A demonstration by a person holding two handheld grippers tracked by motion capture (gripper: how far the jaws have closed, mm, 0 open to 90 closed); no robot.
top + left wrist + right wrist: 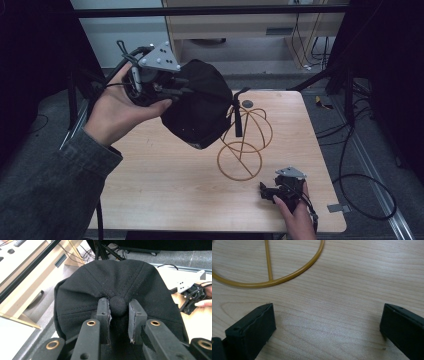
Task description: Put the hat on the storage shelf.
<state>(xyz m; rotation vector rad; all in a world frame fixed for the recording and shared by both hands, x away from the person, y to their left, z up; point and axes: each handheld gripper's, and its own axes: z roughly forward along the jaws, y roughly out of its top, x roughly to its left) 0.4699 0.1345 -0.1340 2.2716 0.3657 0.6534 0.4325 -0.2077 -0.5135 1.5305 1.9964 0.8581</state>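
Note:
A black cap (pixel 197 105) hangs in the air over the table's back middle, held by my left gripper (pixel 172 90). In the left gripper view the jaws of my left gripper (pixel 118 315) pinch the cap (pixel 112 280) at its top button (pixel 118 305). A gold wire hat stand (pixel 245 142) stands on the table just right of the cap, and the cap's strap (pixel 237 117) hangs against it. My right gripper (pixel 270 191) rests low near the table's front right, open. Its own view shows its jaws wide apart over bare wood, with the stand's base ring (pixel 287 277) just ahead.
The wooden table (pixel 165 190) has bare room at its front left. A small dark disc (pixel 247 104) lies near the back edge. Cables (pixel 360 195) trail on the floor to the right. A wooden cabinet (pixel 240 25) stands behind the table.

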